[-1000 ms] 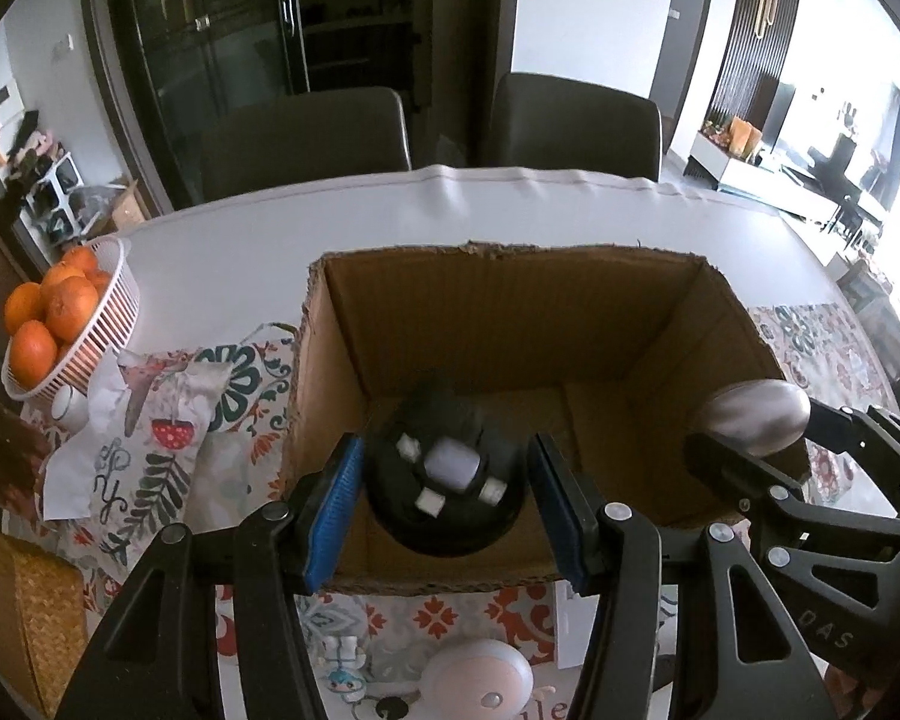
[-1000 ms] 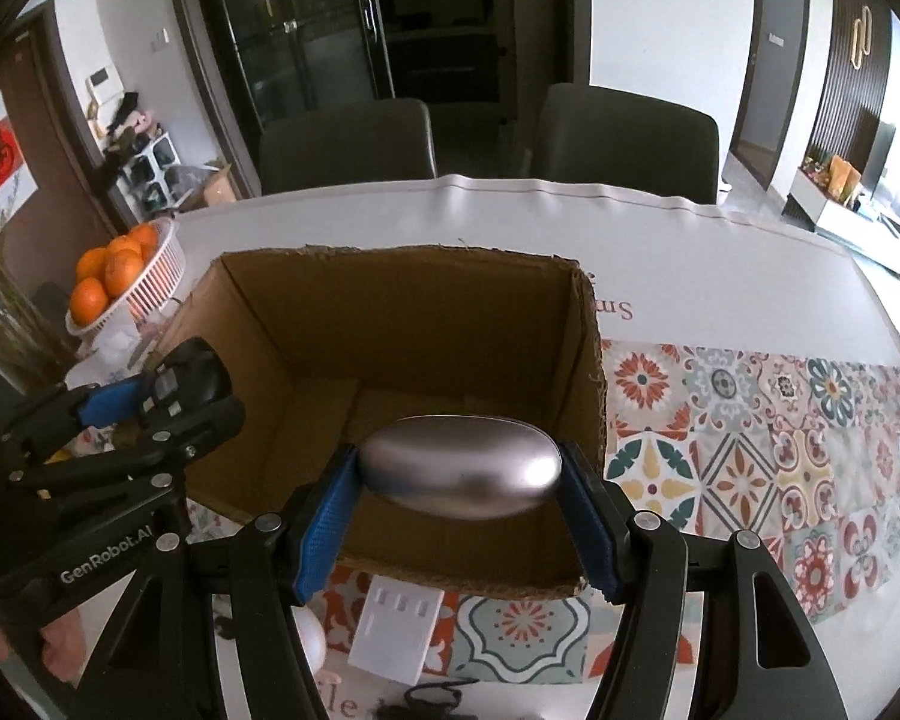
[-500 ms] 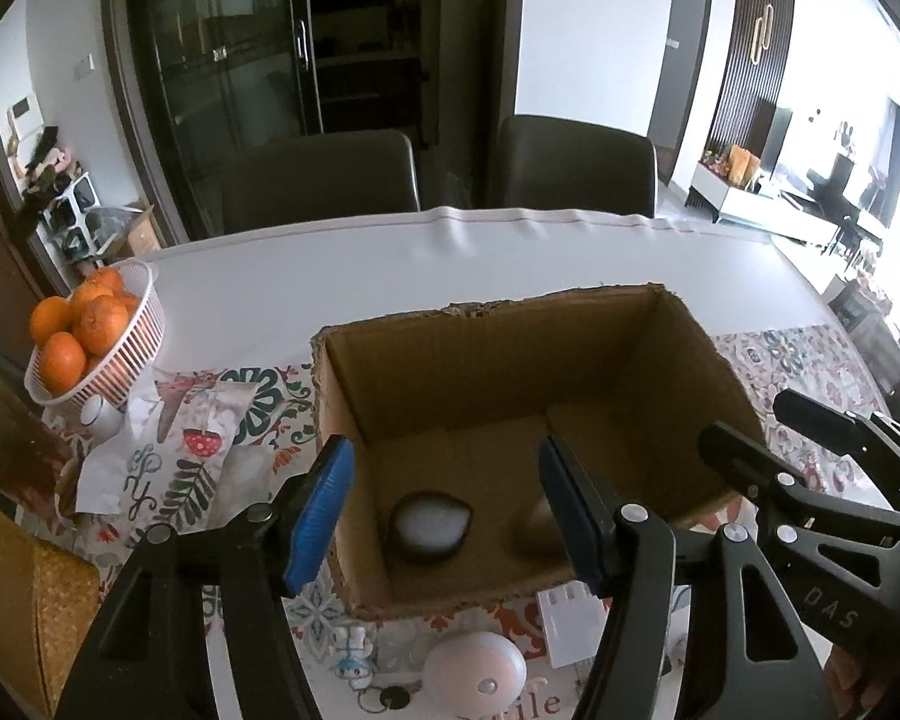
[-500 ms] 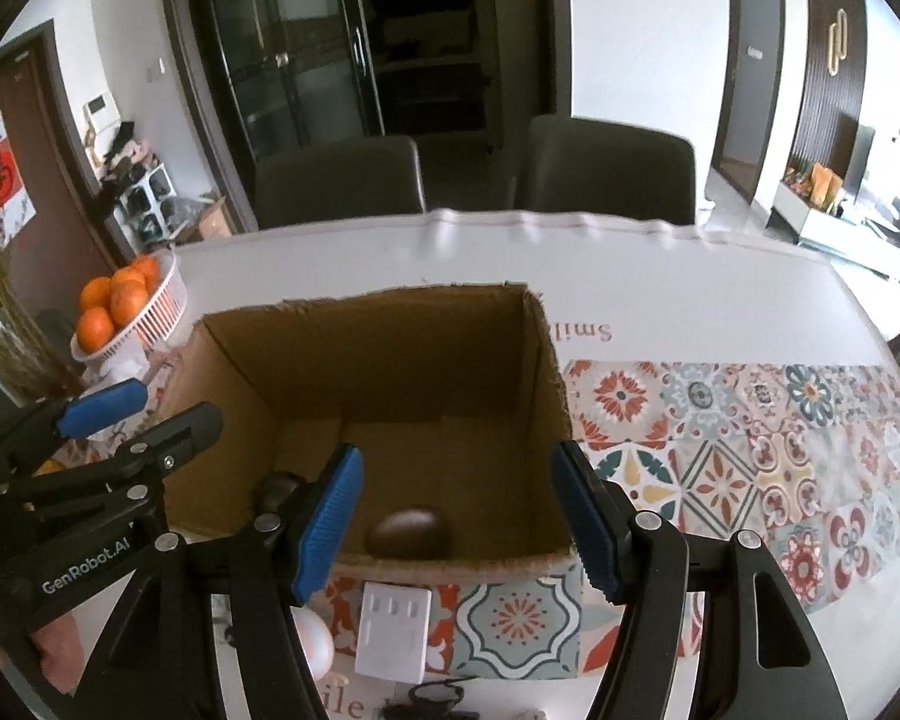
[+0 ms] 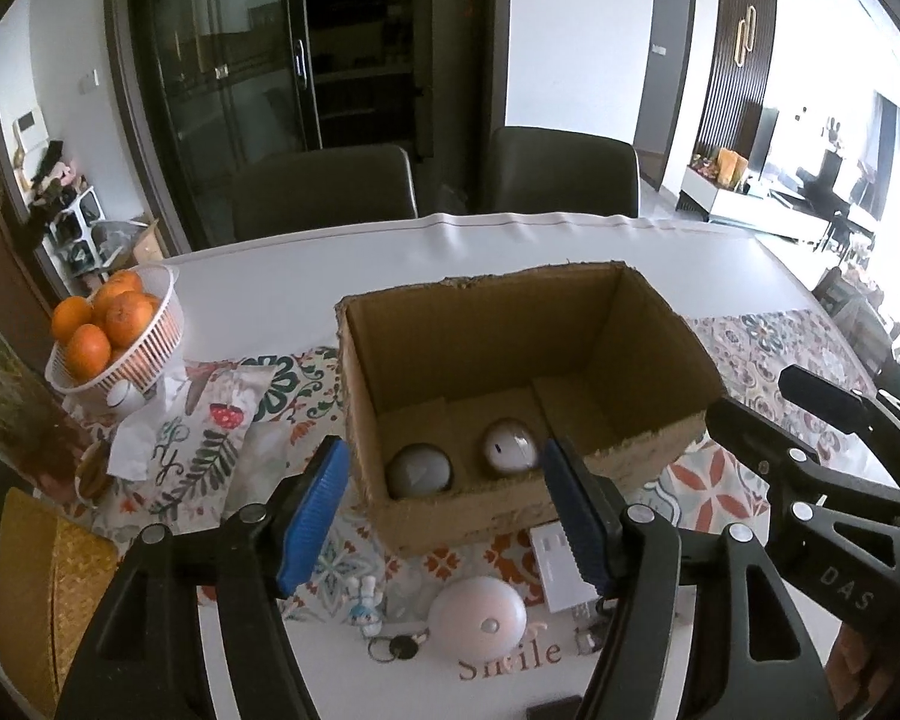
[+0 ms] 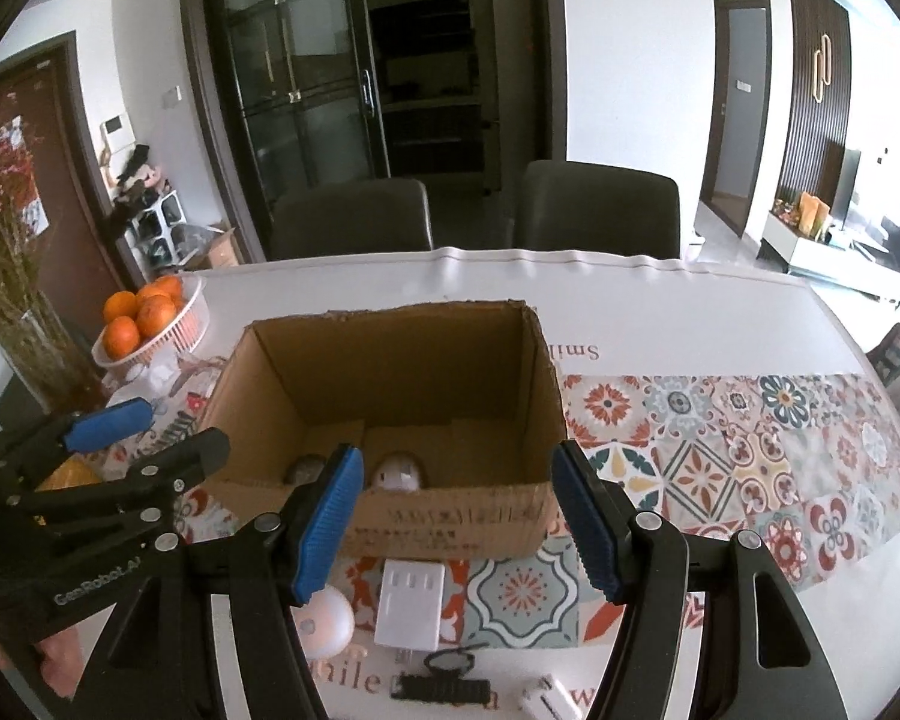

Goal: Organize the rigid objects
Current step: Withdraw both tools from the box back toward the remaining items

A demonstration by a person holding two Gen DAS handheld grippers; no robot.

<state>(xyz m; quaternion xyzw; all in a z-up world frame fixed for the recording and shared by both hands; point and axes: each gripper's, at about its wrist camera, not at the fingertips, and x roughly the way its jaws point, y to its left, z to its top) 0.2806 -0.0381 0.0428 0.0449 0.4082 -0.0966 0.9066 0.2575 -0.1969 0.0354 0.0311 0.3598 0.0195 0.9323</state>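
Your left gripper and right gripper both stand wide apart, holding nothing; two round, grey-silver objects lie inside the open cardboard box.

Bright daylight floods in from three o'clock, blowing out the windows. Fisheye bending curves the edges, corners vignette black. The cardboard box interior sits shadowed; focus is sharp throughout.
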